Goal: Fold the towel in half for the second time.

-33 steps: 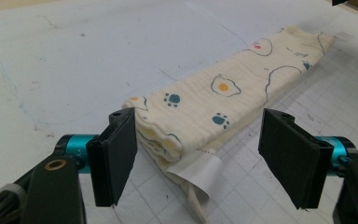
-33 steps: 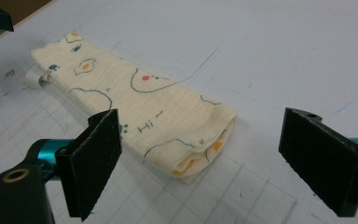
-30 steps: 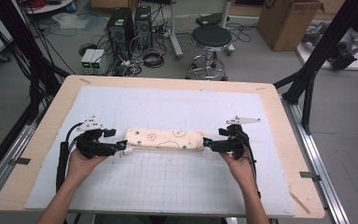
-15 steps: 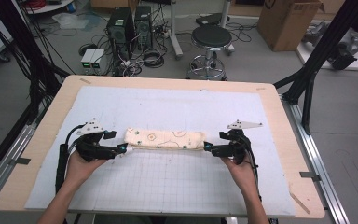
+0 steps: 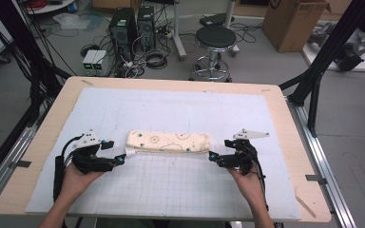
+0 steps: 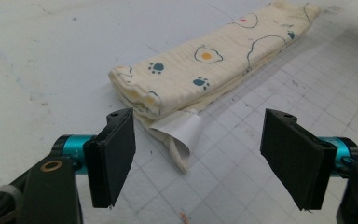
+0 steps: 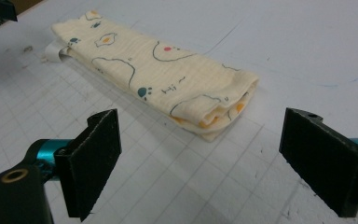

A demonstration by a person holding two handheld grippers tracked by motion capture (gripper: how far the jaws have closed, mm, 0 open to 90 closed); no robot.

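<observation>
A cream cloth (image 5: 168,141) printed with eggs and paw marks lies folded into a long strip on the white grid mat (image 5: 180,190). A white label (image 6: 179,130) sticks out from under its left end. My left gripper (image 5: 121,159) sits just off that end, open, with the cloth end (image 6: 205,70) ahead of its jaws (image 6: 200,140) and nothing between them. My right gripper (image 5: 212,156) rests just off the cloth's right end, also open. The folded end (image 7: 168,70) lies ahead of its jaws (image 7: 205,135), untouched.
The mat covers a wooden table (image 5: 285,118) with bare rims on each side. Beyond the far edge stand a black stool (image 5: 214,40), computer towers (image 5: 133,23) with cables and a cardboard box (image 5: 292,21). Black frame struts (image 5: 323,52) rise at both sides.
Both grippers were at the cloth's ends a second ago. They have since opened and drawn back a little toward the person, and the cloth now lies free on the mat.
</observation>
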